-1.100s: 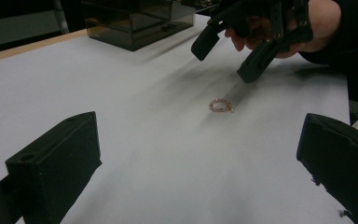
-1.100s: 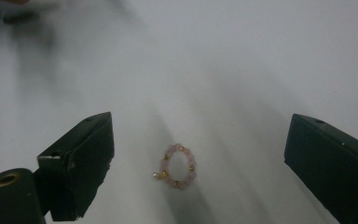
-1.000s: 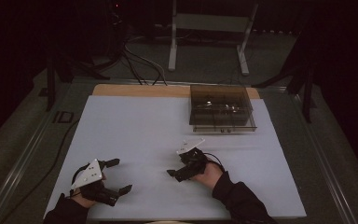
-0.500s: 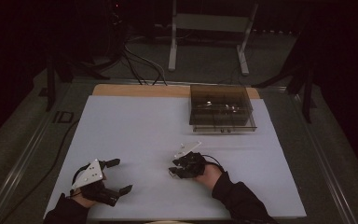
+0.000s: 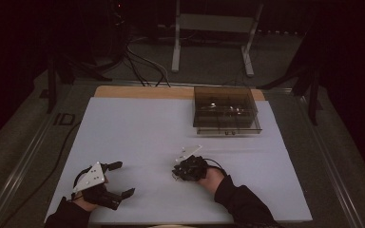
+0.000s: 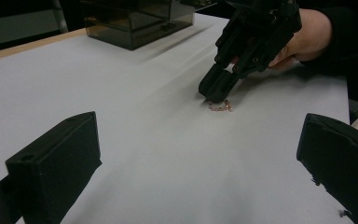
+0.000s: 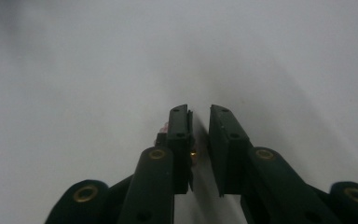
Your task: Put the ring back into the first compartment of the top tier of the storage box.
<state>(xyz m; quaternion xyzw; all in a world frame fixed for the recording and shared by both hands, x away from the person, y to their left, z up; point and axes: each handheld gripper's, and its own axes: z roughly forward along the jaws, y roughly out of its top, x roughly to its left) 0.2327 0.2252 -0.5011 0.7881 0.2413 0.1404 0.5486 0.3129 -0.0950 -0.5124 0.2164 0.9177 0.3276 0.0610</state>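
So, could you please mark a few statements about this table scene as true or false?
1. The left tool stands wide open. True.
2. The smoked box sits beside the left tool. False: it stands at the far side, nearer the right tool.
3. The right tool points down at a small pinkish trinket on the white sheet. True; its jaws have just been closing, with nothing seen between them.
4. The left tool holds the trinket. False: its jaws are empty.
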